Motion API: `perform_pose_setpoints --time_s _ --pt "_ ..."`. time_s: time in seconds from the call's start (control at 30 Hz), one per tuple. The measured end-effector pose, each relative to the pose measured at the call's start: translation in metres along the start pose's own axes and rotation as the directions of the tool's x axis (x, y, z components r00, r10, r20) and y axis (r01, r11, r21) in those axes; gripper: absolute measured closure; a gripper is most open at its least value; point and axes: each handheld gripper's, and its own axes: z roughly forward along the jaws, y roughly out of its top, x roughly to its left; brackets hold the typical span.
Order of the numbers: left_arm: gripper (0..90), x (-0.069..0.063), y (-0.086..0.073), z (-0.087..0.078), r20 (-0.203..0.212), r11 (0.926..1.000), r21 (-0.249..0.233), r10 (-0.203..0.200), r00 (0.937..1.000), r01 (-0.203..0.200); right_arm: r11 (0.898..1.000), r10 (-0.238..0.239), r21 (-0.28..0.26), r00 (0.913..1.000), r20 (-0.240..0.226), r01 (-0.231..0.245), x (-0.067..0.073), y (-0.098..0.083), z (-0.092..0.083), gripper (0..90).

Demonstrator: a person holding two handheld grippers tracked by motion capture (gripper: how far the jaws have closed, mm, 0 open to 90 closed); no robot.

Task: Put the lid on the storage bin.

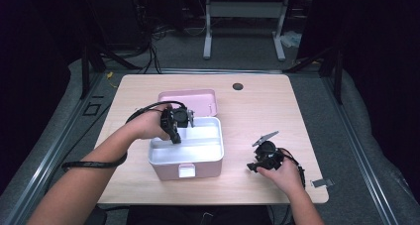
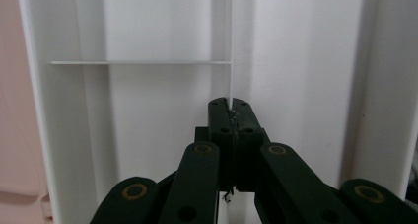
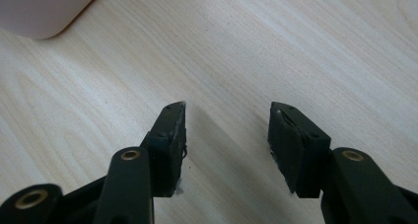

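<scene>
A pink box (image 1: 171,173) stands open in the middle of the table, its lid (image 1: 187,97) laid back behind it. Inside sits a white tray (image 1: 208,150) with thin dividers. My left gripper (image 1: 174,133) reaches down into the tray's left part. In the left gripper view its jaws are shut on the thin white divider wall (image 2: 231,46), which runs straight up from my left gripper (image 2: 230,107). My right gripper (image 1: 253,166) rests low over the bare table to the right of the box. In the right gripper view my right gripper (image 3: 227,110) is open over wood, with nothing between the jaws.
The light wooden table (image 1: 257,111) has a round dark grommet (image 1: 237,86) at its back edge. A corner of the pink box (image 3: 44,12) shows at the upper left of the right gripper view. A small grey tab (image 1: 322,183) sticks out at the table's front right edge.
</scene>
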Motion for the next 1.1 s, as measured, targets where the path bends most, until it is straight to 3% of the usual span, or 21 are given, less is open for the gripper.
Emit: perform_pose_setpoints --time_s 0.2,0.37,0.5,0.77,0.87,1.07,1.1 --pt "88.3 -0.001 0.004 0.006 -0.012 0.9992 0.035 0.02 0.9997 -0.02 1.0 -0.001 0.002 1.0 0.009 0.001 0.001 0.001 0.001 48.4" --pt "87.7 0.002 0.006 0.006 -0.051 0.9972 0.062 0.045 0.9977 -0.042 1.0 -0.006 -0.003 0.9999 0.011 0.006 0.001 0.001 0.001 48.4" --pt "87.1 0.004 0.003 0.006 -0.049 0.9983 0.047 0.037 0.9981 -0.035 1.0 -0.001 -0.001 1.0 0.007 0.001 0.001 0.001 0.001 48.4" --pt "82.7 0.002 -0.004 0.005 -0.063 0.9999 0.008 -0.01 0.998 0.011 0.999 0.017 -0.033 0.9998 0.004 -0.017 -0.002 0.004 -0.001 45.6" --pt "80.6 0.002 -0.007 0.004 -0.061 0.9995 0.018 -0.023 0.9978 0.024 0.999 0.026 -0.033 0.9997 -0.001 -0.026 -0.003 0.009 -0.002 45.3" --pt "80.0 0.005 -0.014 0.004 -0.042 0.9921 -0.032 -0.122 0.9916 0.121 0.998 0.019 -0.062 0.9993 -0.033 -0.021 -0.003 0.032 -0.01 45.3" --pt "80.1 0.005 -0.015 0.004 -0.04 0.9919 -0.033 -0.124 0.9915 0.123 0.998 0.009 -0.061 0.9996 -0.025 -0.01 -0.003 0.039 -0.011 45.3"
